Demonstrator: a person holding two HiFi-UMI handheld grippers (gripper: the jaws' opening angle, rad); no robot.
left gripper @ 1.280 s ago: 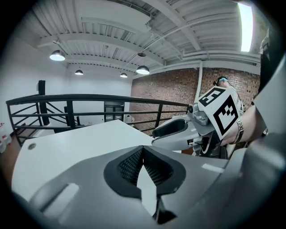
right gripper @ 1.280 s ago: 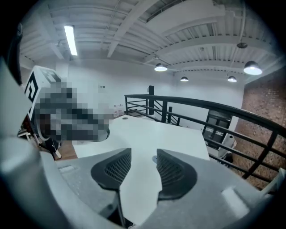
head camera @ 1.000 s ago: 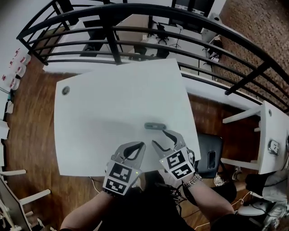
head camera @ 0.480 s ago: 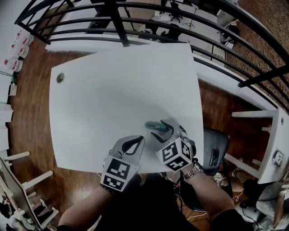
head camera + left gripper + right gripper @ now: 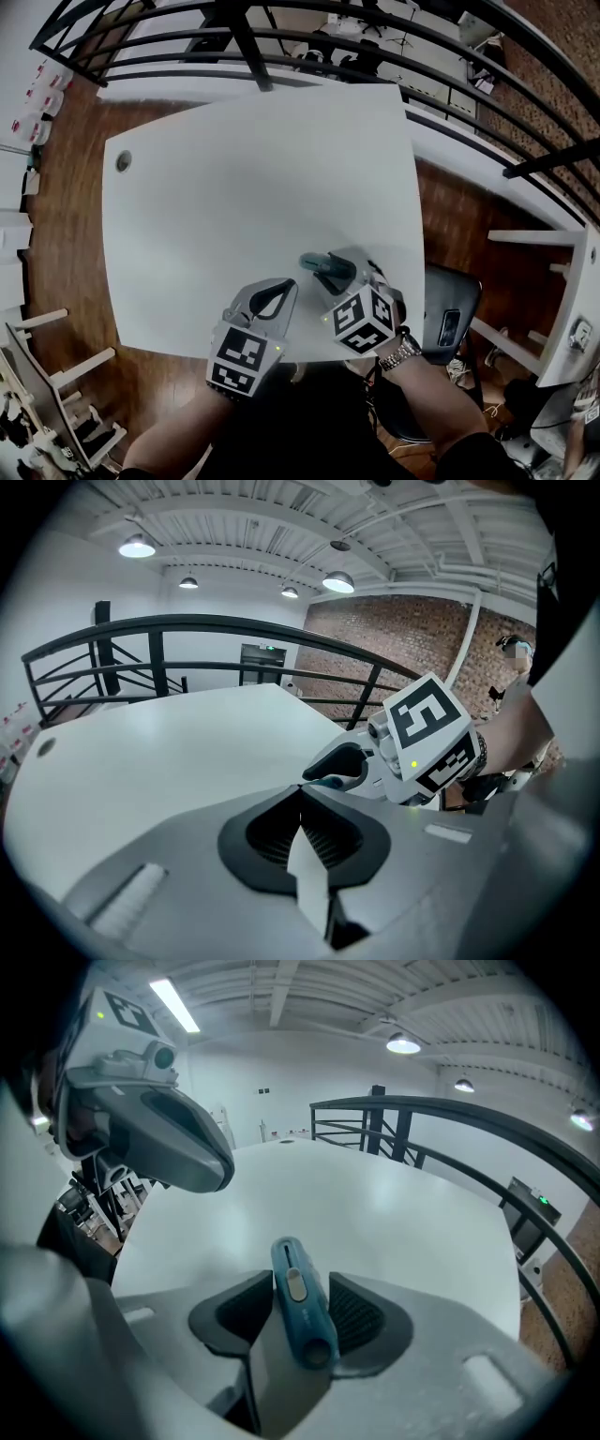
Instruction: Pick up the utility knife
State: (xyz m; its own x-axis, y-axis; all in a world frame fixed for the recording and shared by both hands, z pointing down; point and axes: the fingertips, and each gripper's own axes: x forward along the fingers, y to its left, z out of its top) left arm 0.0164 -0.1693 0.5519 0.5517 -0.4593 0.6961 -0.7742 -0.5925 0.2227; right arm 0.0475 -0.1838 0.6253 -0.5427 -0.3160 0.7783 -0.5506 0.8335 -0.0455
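A teal utility knife (image 5: 317,261) lies on the white table (image 5: 234,169) near its front right part. My right gripper (image 5: 334,273) has come down over the knife's near end. In the right gripper view the knife (image 5: 300,1312) lies lengthwise between the two black pads, and the jaws of the right gripper (image 5: 300,1275) are closing round it, with a thin gap still showing on one side. My left gripper (image 5: 290,285) hovers just left of the right one with nothing in it. Its tips (image 5: 302,791) meet, so it is shut.
A black metal railing (image 5: 309,52) runs along the table's far and right sides. To the right of the table stands a black chair (image 5: 448,314) with a phone on its seat. A round cable hole (image 5: 123,161) marks the table's far left corner. The floor is wood.
Both grippers have dropped toward the table. The right gripper, earlier short of the knife, now has the knife's near end between its jaws. The left gripper stays shut.
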